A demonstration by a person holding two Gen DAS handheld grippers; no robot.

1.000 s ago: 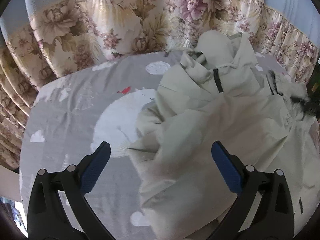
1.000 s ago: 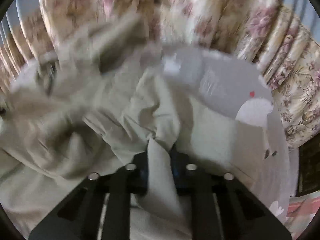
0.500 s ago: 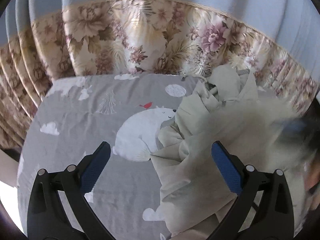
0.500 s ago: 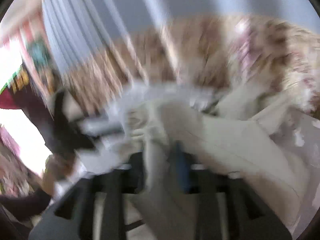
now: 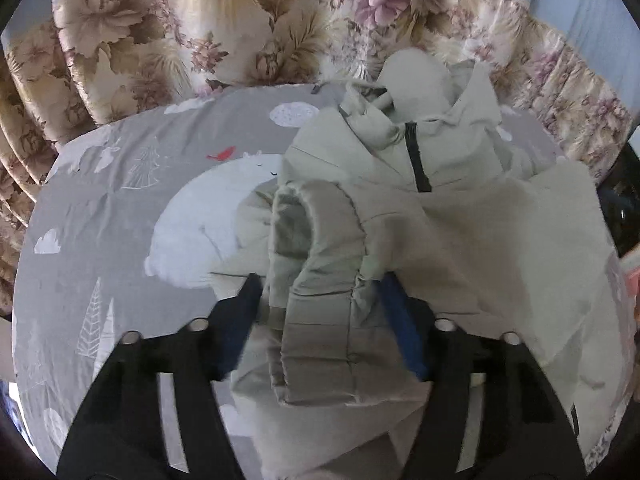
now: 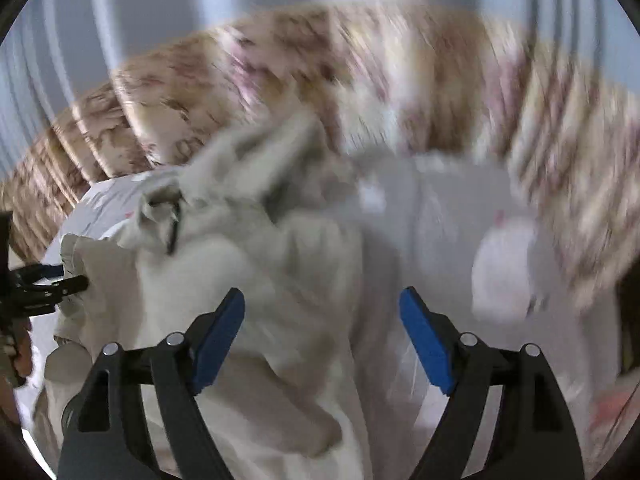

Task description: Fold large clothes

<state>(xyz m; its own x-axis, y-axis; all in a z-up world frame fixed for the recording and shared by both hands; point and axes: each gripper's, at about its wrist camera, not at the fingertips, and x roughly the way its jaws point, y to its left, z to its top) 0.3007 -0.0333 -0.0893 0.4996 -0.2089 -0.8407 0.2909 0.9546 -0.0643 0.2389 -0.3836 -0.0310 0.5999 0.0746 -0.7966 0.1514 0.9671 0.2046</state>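
The pale jacket [image 5: 460, 240] is lying rumpled on the grey bedsheet [image 5: 100, 208], hood toward twelve o'clock. The left gripper [image 5: 316, 300] is clenching the cuff of a sleeve [image 5: 320, 264], bunched between its fingers. The right gripper [image 6: 322, 320], its picture blurred, is hovering with jaws spread, gripping nothing. Judging by this, the sleeve-folding step is in hand; next, that sleeve probably needs laying across the chest toward two o'clock.

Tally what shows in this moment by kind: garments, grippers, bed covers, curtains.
Garments: 1, a pale jacket
Grippers: 2, the left gripper with jaws closed on the jacket's sleeve, the right gripper with jaws open over the jacket
Bed covers: 1, a grey sheet with a polar bear print
Curtains: 1, a floral curtain
Total: 5
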